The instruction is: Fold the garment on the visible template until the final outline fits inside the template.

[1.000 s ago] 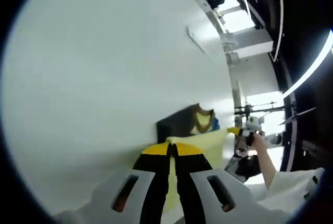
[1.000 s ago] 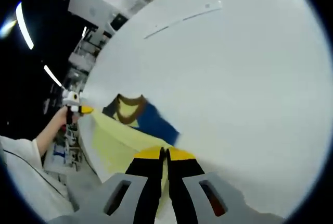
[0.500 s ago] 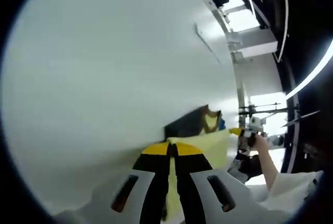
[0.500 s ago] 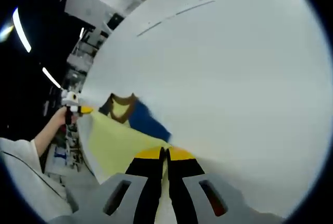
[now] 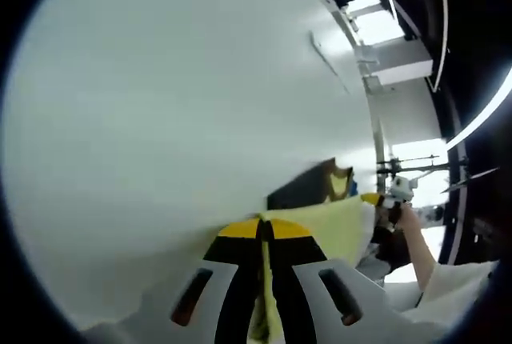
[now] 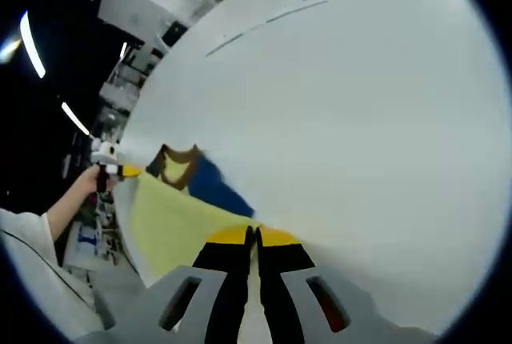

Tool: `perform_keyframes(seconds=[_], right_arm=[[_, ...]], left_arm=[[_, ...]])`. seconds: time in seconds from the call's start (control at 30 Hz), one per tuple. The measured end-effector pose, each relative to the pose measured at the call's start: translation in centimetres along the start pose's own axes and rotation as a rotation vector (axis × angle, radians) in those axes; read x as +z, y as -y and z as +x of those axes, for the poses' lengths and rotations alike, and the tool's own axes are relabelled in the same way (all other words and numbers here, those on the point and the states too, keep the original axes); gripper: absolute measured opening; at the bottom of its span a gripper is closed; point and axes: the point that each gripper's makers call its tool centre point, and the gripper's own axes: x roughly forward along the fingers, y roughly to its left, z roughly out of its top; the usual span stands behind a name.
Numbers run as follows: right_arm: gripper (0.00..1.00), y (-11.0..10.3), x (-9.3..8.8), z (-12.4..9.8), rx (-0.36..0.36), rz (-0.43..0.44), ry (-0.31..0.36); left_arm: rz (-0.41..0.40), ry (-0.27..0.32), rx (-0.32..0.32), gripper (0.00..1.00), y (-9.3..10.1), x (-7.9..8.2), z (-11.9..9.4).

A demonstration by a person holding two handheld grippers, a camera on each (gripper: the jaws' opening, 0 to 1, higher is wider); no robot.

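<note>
Both grippers have the garment pinched along one edge, and over the last second that edge has been carried further across the white table [image 5: 160,120]. In the left gripper view, the left gripper [image 5: 264,228] has its fingers closed tight on the yellow cloth of the garment [image 5: 328,228]. The dark blue part with the brown collar sits further off toward the right than it did a second ago, and more yellow cloth is spread between the two hands.

In the right gripper view, the right gripper [image 6: 254,236] is likewise clamped shut on the garment's yellow edge. The yellow panel has widened, and the collar has slid up and left in the picture. The left gripper shows far off at the left, held in a person's hand [image 6: 84,188].

The cloth looks stretched taut between the two grips and lifted off the table, so the fold appears to be mid-carry rather than laid down. No template outline can be made out under the garment, so whether the outline will fit cannot be judged yet.
</note>
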Motion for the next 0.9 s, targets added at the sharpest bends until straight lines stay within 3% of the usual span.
perform_keyframes(seconds=[0.3, 0.6, 0.9], right_arm=[[0.03, 0.2, 0.1, 0.0, -0.019, -0.036, 0.019], [0.04, -0.1, 0.1, -0.2, -0.036, -0.116, 0.021], [0.02, 0.8, 0.8, -1.8, -0.085, -0.177, 0.065]], left_arm=[[0.007, 0.001, 0.002, 0.0, -0.1, 0.1, -0.1], [0.066, 0.029, 0.032, 0.0, -1.1, 1.3, -0.7], [0.087, 0.055, 0.051, 0.0, -1.2, 1.2, -1.9]])
